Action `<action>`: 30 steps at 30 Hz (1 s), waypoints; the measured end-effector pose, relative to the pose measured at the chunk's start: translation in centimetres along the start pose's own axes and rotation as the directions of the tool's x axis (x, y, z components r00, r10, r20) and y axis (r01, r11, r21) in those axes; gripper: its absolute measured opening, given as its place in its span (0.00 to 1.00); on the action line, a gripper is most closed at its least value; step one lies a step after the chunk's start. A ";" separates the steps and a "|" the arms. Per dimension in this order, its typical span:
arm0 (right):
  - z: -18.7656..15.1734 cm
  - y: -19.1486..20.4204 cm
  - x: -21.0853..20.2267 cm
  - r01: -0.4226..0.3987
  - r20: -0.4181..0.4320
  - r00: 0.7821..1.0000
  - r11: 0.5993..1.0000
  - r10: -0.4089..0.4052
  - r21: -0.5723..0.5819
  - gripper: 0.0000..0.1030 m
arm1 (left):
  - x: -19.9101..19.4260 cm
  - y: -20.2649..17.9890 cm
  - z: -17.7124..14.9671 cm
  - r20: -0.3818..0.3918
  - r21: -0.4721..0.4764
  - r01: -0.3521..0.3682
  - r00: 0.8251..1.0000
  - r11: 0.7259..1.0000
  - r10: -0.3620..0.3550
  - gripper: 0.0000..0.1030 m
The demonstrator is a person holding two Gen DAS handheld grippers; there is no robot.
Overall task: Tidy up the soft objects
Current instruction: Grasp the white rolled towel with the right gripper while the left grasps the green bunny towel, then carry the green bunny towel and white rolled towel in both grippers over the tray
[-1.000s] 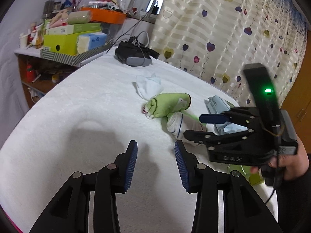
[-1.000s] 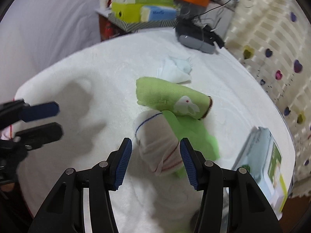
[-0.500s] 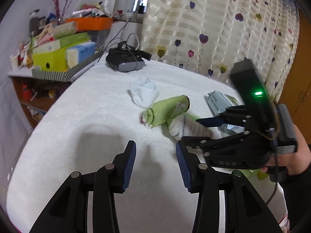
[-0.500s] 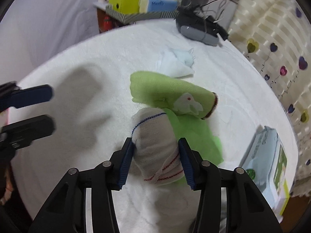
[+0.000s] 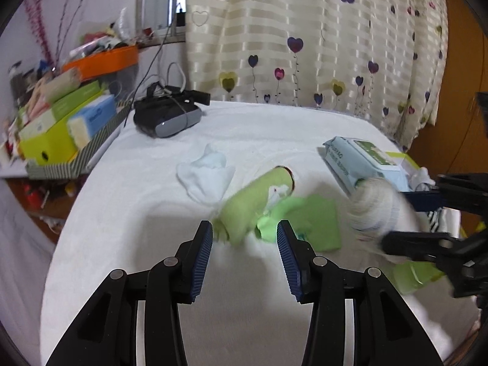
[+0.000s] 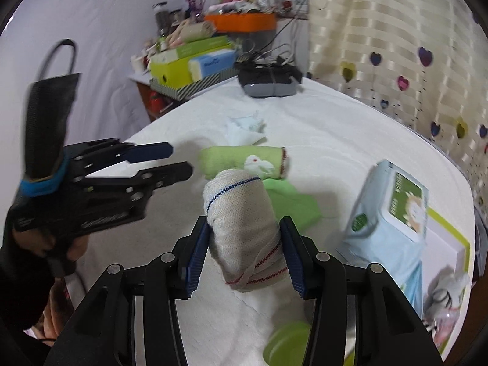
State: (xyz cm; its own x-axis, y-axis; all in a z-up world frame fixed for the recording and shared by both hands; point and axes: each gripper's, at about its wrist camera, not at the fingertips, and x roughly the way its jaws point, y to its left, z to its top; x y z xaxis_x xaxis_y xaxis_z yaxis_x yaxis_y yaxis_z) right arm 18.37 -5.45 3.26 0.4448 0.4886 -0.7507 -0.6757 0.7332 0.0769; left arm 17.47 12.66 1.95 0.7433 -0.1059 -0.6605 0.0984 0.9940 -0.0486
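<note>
My right gripper (image 6: 244, 256) is shut on a rolled white sock (image 6: 244, 238) with blue and red stitching and holds it above the white bed; in the left wrist view the sock (image 5: 378, 207) is blurred at the right. My left gripper (image 5: 244, 253) is open and empty, just short of a rolled green sock (image 5: 253, 204) and a flat green cloth (image 5: 317, 222). A crumpled white sock (image 5: 207, 177) lies beyond them. In the right wrist view the left gripper (image 6: 177, 161) hangs at the left, beside the green sock (image 6: 241, 161).
A pack of wet wipes (image 6: 393, 213) lies on a green-edged tray (image 6: 451, 244) at the right. A black and grey headset (image 5: 167, 116) lies at the far side. Stacked boxes (image 5: 61, 128) fill a shelf at the left. A heart-patterned curtain (image 5: 305, 45) hangs behind.
My right gripper closed on the white rolled sock and lifted it off the green cloth, toward the right. My left gripper moved closer to the green sock, still open.
</note>
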 end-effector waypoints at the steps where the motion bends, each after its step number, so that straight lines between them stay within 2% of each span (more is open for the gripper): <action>1: 0.0 -0.3 -0.1 0.001 0.005 1.000 1.000 -0.001 0.008 0.47 | 0.4 0.0 0.4 0.003 0.014 0.005 1.000 1.000 -0.005 0.42; 7: -0.3 -1.6 -0.9 0.002 0.028 1.000 0.999 -0.003 0.040 0.47 | 4.0 0.7 2.1 -0.030 0.048 0.011 1.000 0.999 -0.009 0.42; 12: -0.5 -2.4 -0.8 -0.003 0.030 1.000 0.999 0.001 0.053 0.47 | 6.3 0.3 2.4 -0.070 0.086 0.060 0.996 0.995 -0.054 0.42; 17: -0.7 -2.8 -0.6 -0.009 0.031 1.000 0.998 0.007 0.063 0.47 | 7.6 -0.3 2.4 -0.095 0.120 0.043 0.995 0.992 -0.032 0.41; 18: -0.7 -2.8 -0.6 -0.009 0.031 0.999 0.998 0.007 0.064 0.47 | 7.7 -0.6 2.3 -0.101 0.128 0.036 0.995 0.991 -0.023 0.39; 20: -0.8 -2.8 -0.7 -0.012 0.035 0.999 0.998 0.009 0.069 0.47 | 7.7 -1.0 2.2 -0.111 0.136 0.032 0.994 0.990 -0.017 0.27; 23: -1.0 -2.9 -1.0 -0.011 0.042 0.999 0.997 0.007 0.077 0.47 | 7.3 -1.1 2.0 -0.110 0.122 0.024 0.994 0.992 -0.010 0.20; 30: -1.6 -2.8 -2.8 -0.011 0.083 0.997 0.995 0.003 0.104 0.47 | 4.0 -0.9 1.2 -0.058 0.037 -0.015 0.998 0.999 0.017 0.18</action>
State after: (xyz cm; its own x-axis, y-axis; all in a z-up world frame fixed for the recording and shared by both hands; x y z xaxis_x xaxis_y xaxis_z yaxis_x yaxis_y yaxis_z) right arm 18.05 -9.58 4.06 0.4902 0.5279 -0.6935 -0.6161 0.7727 0.1527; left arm 21.15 11.33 0.31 0.7055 -0.0875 -0.7033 0.1116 0.9937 -0.0116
